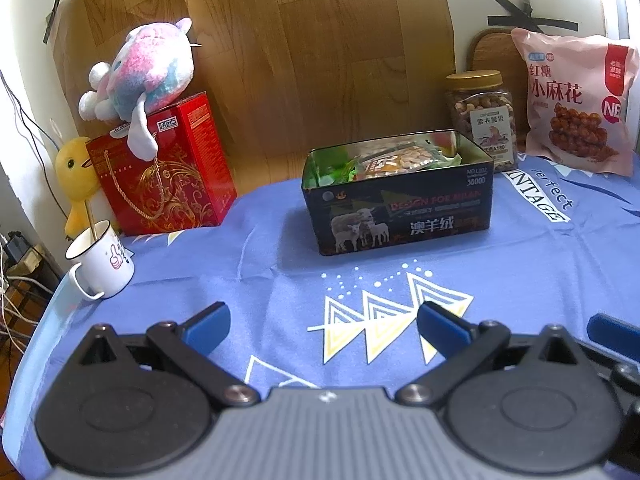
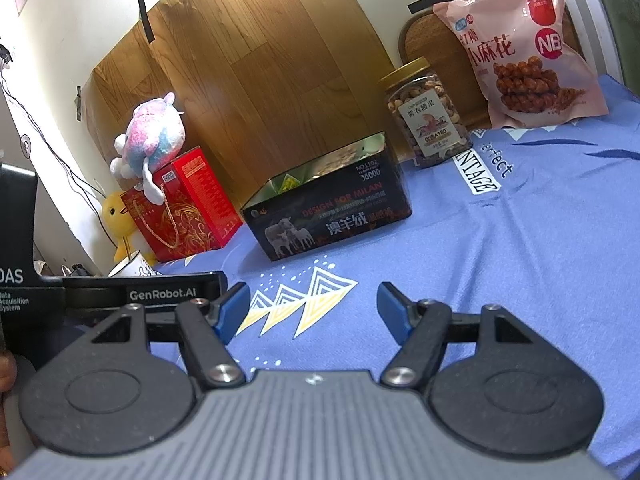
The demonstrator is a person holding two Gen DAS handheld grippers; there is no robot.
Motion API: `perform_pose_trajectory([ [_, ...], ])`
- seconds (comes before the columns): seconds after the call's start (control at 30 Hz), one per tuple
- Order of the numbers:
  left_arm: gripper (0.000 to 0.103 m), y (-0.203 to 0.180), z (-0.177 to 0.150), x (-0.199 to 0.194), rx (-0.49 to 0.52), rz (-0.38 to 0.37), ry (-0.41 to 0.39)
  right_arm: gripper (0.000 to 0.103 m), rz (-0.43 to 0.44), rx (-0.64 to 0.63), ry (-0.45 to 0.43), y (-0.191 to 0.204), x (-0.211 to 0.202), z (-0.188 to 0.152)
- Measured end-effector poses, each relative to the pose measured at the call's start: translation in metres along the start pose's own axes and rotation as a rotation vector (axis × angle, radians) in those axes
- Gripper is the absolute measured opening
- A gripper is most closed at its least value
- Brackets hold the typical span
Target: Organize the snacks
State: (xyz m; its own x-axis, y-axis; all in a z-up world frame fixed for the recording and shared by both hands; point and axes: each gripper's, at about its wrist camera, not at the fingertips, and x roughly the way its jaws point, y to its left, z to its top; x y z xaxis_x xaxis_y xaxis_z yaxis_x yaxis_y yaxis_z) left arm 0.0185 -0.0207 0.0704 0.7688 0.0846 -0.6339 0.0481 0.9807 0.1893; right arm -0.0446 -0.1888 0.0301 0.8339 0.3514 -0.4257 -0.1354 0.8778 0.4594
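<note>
A black open tin box (image 1: 400,212) stands mid-table with several snack packets (image 1: 400,156) inside; it also shows in the right wrist view (image 2: 332,216). A jar of nuts with a gold lid (image 1: 482,120) (image 2: 428,116) and a pink snack bag (image 1: 576,100) (image 2: 524,48) stand behind it at the right. My left gripper (image 1: 322,324) is open and empty over the blue cloth, well in front of the box. My right gripper (image 2: 312,310) is open and empty, also in front of the box.
A red gift box (image 1: 168,168) with a plush toy (image 1: 140,76) on top stands at the back left, with a yellow duck toy (image 1: 76,176) and a white mug (image 1: 102,260) beside it. The table edge (image 1: 36,328) curves at the left. A wood panel (image 1: 304,52) backs the table.
</note>
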Motion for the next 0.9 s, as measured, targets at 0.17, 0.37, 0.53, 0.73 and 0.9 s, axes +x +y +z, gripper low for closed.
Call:
perform_pose_trajectory([
  [0.17,0.103,-0.0013,-0.001,0.0017,0.004,0.002,0.004,0.072,0.0,0.004,0.004,-0.0017,0.0014,-0.0002],
  [0.37,0.103,-0.0011,-0.0008,0.003,0.002,0.003,0.006,0.072,0.002,0.006,0.005,-0.0018,0.0017,-0.0006],
  [0.53,0.103,-0.001,-0.0015,0.0031,0.005,0.005,0.003,0.072,0.002,0.007,0.006,-0.0019,0.0023,-0.0011],
  [0.73,0.103,-0.0005,-0.0012,0.003,0.001,0.003,0.004,0.072,0.002,0.007,0.006,-0.002,0.0022,-0.001],
  [0.9,0.103,-0.0008,-0.0011,0.0024,0.004,0.013,-0.001,0.072,0.002,0.007,0.006,-0.002,0.0022,-0.001],
])
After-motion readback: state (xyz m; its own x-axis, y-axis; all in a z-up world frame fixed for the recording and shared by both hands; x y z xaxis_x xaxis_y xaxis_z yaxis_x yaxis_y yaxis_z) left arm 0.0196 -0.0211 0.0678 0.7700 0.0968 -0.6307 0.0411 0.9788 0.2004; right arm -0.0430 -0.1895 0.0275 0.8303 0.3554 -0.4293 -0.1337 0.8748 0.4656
